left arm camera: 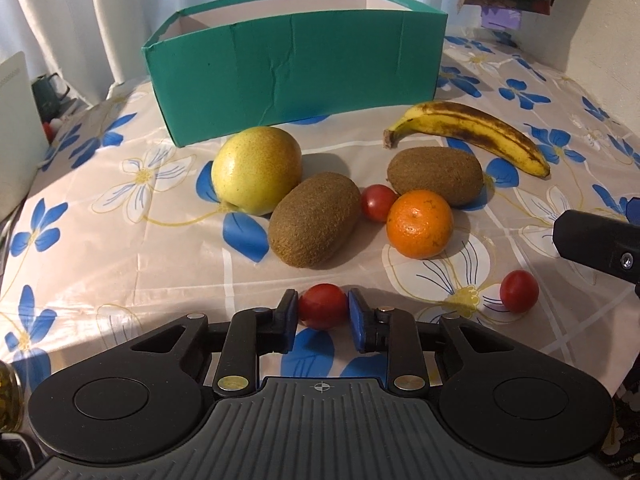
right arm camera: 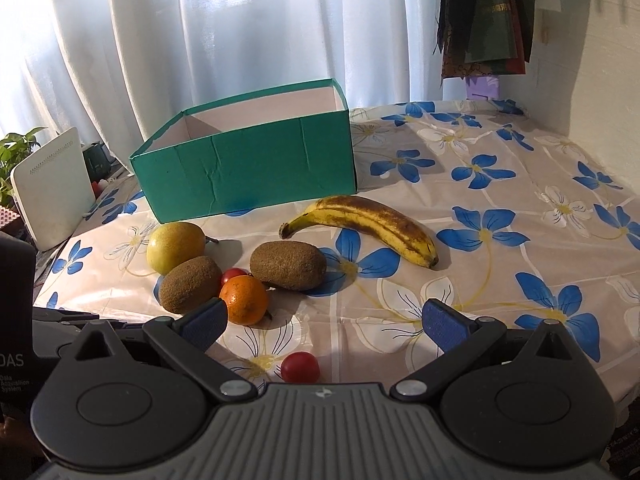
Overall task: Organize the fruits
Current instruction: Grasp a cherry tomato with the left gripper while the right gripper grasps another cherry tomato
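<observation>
A small red tomato (left arm camera: 322,306) sits pinched between the left gripper (left arm camera: 323,320) pads. Just ahead lie two kiwis (left arm camera: 314,219), an orange (left arm camera: 419,224), a pear (left arm camera: 256,170) and, further right, a spotted banana (left arm camera: 472,128).

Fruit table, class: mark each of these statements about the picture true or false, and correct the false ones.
1. The left gripper is shut on a small red tomato. True.
2. The banana lies inside the green box. False: it lies on the tablecloth, outside the box.
3. The right gripper holds the orange. False: its fingers stand open and hold nothing.
4. Two kiwis lie on the cloth. True.
</observation>
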`<state>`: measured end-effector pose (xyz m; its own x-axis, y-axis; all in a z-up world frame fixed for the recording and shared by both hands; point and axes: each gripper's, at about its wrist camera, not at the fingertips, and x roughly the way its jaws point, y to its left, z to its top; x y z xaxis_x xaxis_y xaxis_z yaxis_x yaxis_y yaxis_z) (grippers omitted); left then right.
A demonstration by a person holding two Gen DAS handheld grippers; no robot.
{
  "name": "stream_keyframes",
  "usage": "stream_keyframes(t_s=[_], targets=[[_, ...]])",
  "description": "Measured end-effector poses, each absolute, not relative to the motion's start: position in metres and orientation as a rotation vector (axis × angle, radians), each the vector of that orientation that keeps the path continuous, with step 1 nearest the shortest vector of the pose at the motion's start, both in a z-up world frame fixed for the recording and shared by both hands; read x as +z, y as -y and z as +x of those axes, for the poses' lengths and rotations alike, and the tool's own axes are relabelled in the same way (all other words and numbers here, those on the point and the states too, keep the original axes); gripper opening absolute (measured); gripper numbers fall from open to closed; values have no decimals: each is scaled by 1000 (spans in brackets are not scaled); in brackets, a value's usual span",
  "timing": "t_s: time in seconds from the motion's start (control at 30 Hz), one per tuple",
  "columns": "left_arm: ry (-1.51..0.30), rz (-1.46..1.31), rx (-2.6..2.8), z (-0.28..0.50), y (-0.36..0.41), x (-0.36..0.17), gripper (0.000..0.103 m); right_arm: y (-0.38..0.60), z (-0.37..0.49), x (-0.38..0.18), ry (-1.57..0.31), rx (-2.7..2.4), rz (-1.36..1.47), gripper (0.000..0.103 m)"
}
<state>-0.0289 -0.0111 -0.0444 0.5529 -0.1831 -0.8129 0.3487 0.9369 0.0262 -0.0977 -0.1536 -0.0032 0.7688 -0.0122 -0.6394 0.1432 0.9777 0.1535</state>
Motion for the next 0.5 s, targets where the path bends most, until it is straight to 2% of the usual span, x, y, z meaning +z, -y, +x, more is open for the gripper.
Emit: stream_keyframes(t_s=[0.27, 0.43, 0.5], targets=[[-911, 92, -245, -27, -19, -10, 30, 144, -93, -12, -742, -47, 149, 101], [-868, 67, -198, -23, -31, 14, 30, 124, -80, -28, -801, 5, 73, 82], [-861, 69, -191, -23, -33, 18, 30, 117, -74, -34, -835, 20, 49, 66]])
